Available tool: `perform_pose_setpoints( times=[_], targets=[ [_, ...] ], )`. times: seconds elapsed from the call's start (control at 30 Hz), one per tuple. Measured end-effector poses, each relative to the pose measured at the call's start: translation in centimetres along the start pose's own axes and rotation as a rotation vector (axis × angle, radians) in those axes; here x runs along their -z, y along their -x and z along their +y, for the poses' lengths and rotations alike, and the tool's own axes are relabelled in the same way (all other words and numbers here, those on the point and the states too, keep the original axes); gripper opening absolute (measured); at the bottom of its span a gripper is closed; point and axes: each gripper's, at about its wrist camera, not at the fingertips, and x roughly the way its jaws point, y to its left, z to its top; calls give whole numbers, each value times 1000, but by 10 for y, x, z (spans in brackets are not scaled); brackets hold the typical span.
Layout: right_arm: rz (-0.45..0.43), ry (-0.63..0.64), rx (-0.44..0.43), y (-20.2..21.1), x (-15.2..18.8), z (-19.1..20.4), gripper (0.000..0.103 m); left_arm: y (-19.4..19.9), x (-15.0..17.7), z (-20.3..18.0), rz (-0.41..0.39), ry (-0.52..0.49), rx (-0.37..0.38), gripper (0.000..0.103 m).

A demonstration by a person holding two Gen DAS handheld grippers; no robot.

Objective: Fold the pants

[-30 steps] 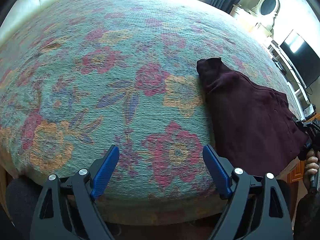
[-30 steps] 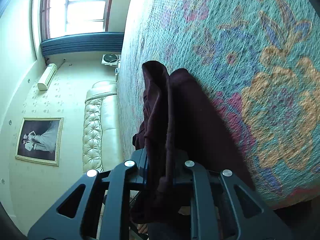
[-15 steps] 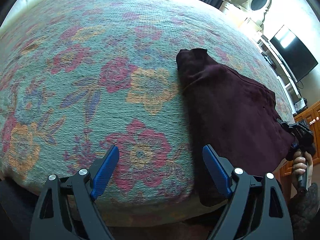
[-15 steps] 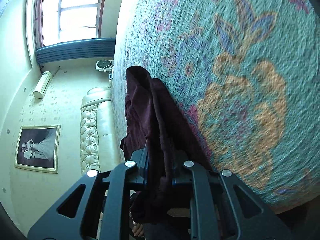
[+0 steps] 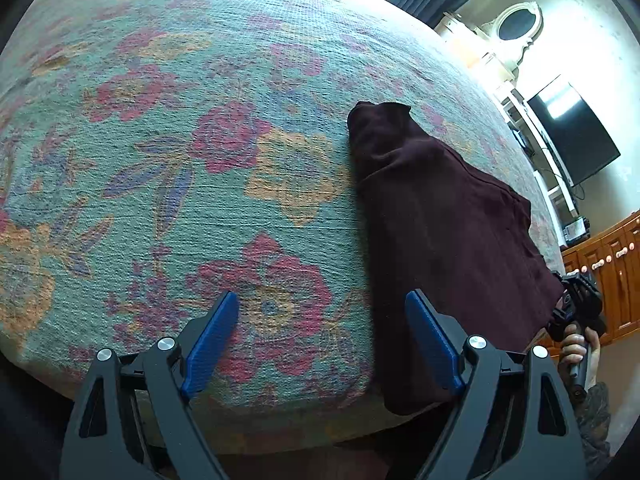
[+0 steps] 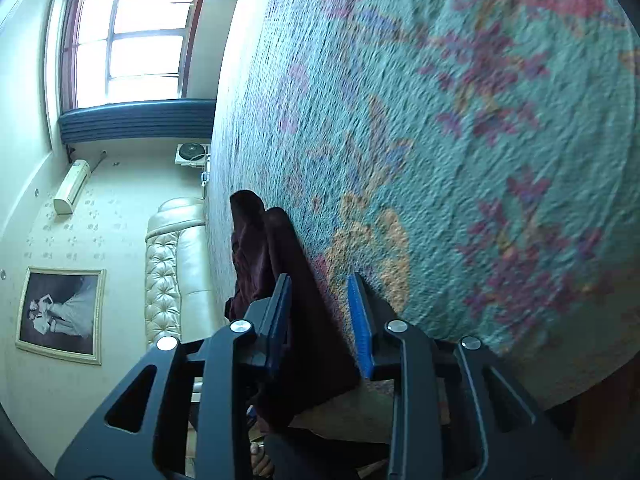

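The dark maroon pants [image 5: 444, 232] lie folded on the floral bedspread [image 5: 200, 160], their near end hanging over the bed's front edge. My left gripper [image 5: 322, 340] is open and empty, hovering over the bed edge just left of the pants. My right gripper [image 5: 576, 304] shows at the pants' right corner. In the right wrist view the right gripper [image 6: 320, 320] is open, its blue pads either side of the pants' edge [image 6: 280, 280] without pinching it.
A cream tufted headboard [image 6: 168, 264] stands at the far end of the bed. A TV [image 5: 572, 132], a white mirror cabinet [image 5: 516, 28] and wooden drawers [image 5: 612, 272] line the right wall. A window [image 6: 132, 44] lights the room.
My right gripper has opened and let go of the pants' edge. My left gripper has shifted right, closer to the pants, and stays open.
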Motion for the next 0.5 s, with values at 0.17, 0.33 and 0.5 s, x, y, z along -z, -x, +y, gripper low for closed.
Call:
perform_pose_setpoints(
  times=[0.17,0.33,0.5],
  targets=[
    [-38,44,-2,21,2,14,70,3,-2,12,21,76,121,86],
    [52,130,40,-8,13,30,73,-5,-1,3,56,71,204,86],
    [121,180,61,-34,23,37,73,-18,-2,-5,89,81,282,87]
  ],
)
